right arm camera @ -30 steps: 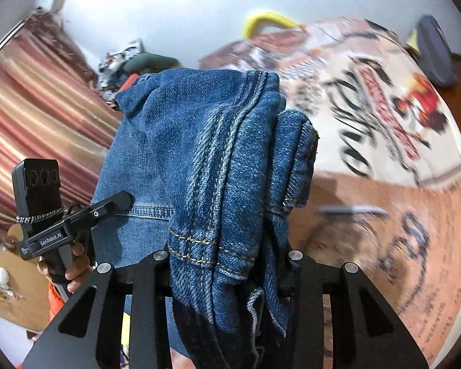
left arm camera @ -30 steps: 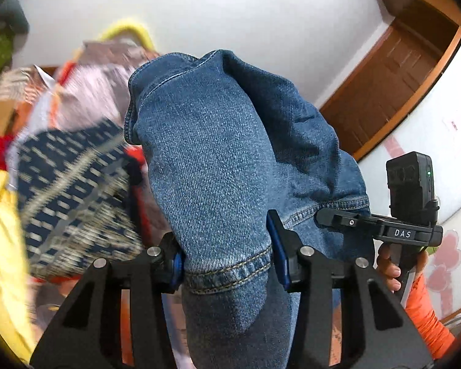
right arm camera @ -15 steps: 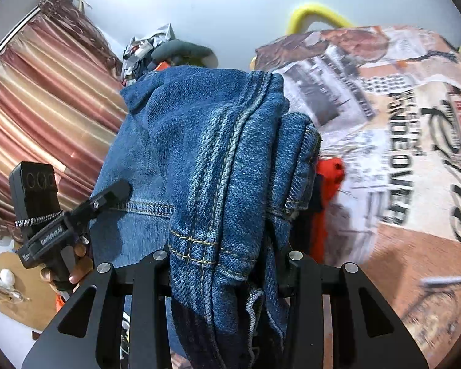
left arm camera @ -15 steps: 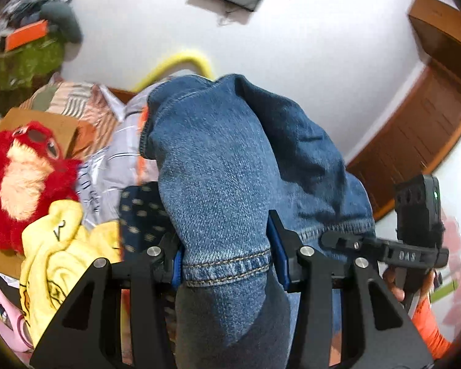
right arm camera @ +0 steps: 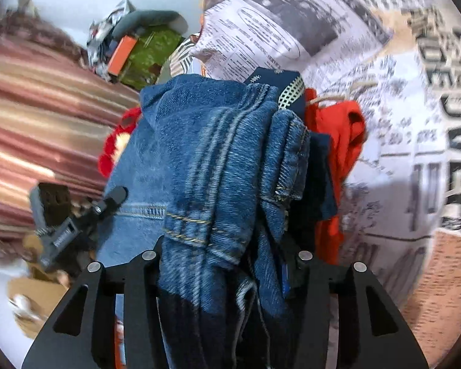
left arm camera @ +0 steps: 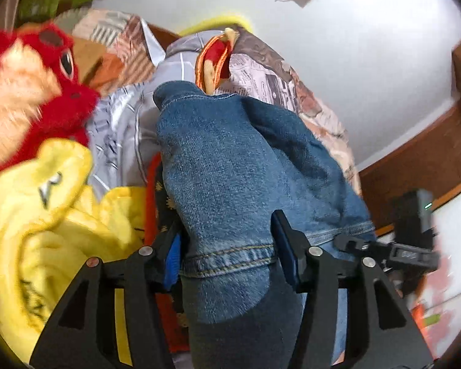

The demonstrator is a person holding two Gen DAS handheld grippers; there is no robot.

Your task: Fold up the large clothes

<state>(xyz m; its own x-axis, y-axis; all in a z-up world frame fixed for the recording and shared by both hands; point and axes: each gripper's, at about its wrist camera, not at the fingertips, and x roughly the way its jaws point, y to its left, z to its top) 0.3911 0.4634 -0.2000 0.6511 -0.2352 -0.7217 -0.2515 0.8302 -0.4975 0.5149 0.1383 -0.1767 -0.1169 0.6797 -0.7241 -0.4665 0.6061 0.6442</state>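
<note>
A folded pair of blue jeans (left arm camera: 230, 169) hangs between both grippers, low over a heap of clothes. My left gripper (left arm camera: 227, 255) straddles a hemmed fold and its jaws are opening; the left blue pad (left arm camera: 172, 258) stands just clear of the denim. In the right wrist view the jeans (right arm camera: 199, 153) show thick seams and a bunched waistband edge. My right gripper (right arm camera: 221, 264) is opening too. A dark gap shows by its right pad (right arm camera: 286, 276), and the denim still lies between the fingers.
A red plush toy (left arm camera: 30, 92) and a yellow garment (left arm camera: 46, 215) lie left of the jeans. An orange-red garment (right arm camera: 338, 153) and a dark patterned cloth (right arm camera: 276, 83) sit under them on a newspaper-print bedsheet (right arm camera: 292, 30). A striped curtain (right arm camera: 30, 123) hangs at the left.
Both grippers have come down and forward with the jeans toward the clothes heap. Their jaws have widened, and the pads have come off the denim.
</note>
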